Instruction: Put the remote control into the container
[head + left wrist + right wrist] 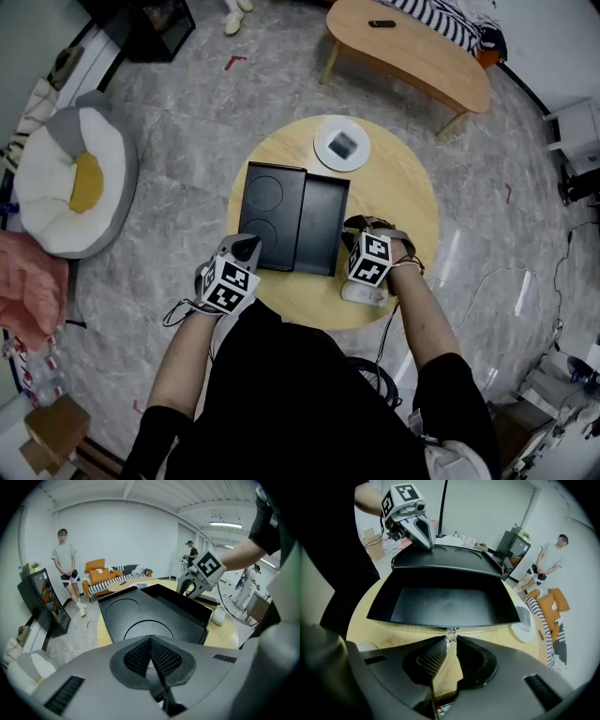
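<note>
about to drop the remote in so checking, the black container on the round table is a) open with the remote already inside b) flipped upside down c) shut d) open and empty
d: the container stands open with its lid laid flat beside it, and the right gripper view shows nothing but bare black floor inside.

A living room is mocked up inside a lab. A sofa (101, 572), television (44, 603) and coffee table (412, 52) are seen beneath strip lights (226, 524).
</note>
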Available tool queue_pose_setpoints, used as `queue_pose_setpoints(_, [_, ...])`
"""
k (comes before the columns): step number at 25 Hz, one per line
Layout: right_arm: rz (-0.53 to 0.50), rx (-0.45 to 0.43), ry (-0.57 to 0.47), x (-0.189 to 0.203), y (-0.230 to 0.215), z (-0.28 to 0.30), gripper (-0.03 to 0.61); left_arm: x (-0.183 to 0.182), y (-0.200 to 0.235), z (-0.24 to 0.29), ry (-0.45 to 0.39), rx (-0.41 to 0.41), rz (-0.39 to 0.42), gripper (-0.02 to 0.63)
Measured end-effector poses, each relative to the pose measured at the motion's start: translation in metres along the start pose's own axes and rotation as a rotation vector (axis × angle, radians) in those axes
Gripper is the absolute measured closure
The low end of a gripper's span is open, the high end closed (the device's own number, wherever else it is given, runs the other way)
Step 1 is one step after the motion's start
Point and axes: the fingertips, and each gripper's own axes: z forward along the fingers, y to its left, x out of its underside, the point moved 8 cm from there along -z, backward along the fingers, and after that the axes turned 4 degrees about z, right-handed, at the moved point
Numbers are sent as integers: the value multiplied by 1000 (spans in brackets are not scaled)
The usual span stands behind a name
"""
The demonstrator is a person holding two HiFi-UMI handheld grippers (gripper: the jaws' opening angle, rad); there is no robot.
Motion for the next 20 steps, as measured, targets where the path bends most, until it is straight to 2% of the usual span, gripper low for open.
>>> queue_pose_setpoints(20, [23,20,12,17,-2,1,508,2,-2,1,-19,-6,15,606])
